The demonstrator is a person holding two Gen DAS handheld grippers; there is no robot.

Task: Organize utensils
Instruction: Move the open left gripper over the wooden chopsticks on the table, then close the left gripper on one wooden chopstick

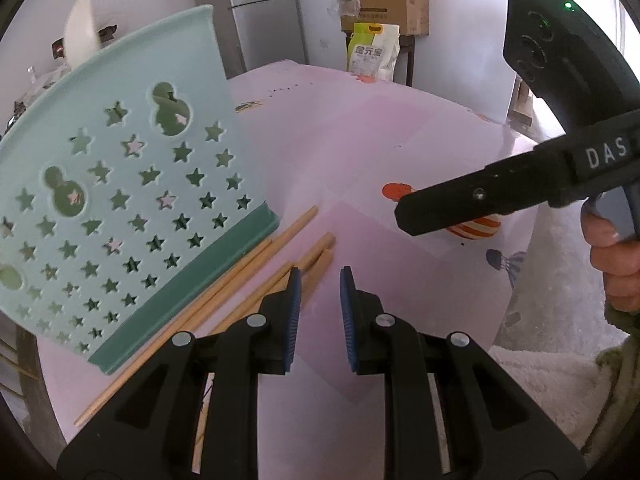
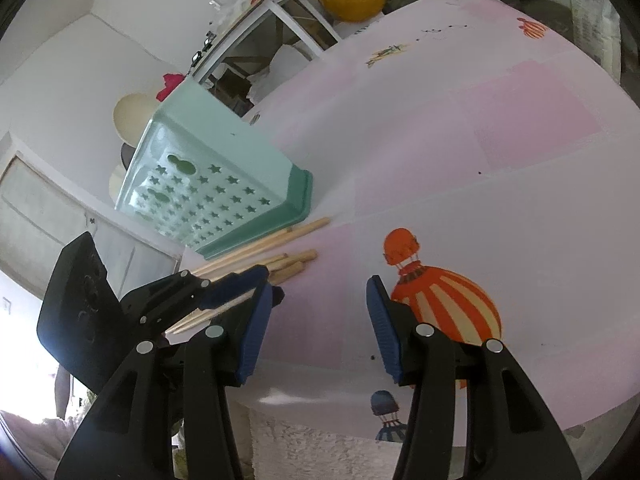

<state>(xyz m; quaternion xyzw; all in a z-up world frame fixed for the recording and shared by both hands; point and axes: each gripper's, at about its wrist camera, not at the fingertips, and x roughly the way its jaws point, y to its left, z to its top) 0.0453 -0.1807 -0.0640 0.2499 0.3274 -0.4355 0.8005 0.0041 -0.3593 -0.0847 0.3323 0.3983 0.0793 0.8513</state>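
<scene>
Several wooden chopsticks [image 1: 256,276] [image 2: 280,248] lie in a loose bundle on the pink tablecloth, along the base of a mint-green utensil holder [image 1: 120,200] [image 2: 208,184]. The holder has star-shaped holes and lies on its side. My left gripper [image 1: 320,300] hovers at the thick ends of the chopsticks. Its jaws are narrowly apart, only cloth shows between the pads, and its left finger overlaps the nearest sticks. My right gripper [image 2: 320,312] is open and empty over the cloth beside the orange balloon print [image 2: 444,300]. It also shows in the left wrist view [image 1: 420,212].
The table [image 1: 400,128] ends close by at the right and near side, with white fluffy fabric [image 1: 540,376] below it. Behind it stand a cardboard box [image 1: 388,8], a printed bag [image 1: 372,52] and a fridge [image 1: 260,12]. A hand [image 1: 616,264] grips the right tool.
</scene>
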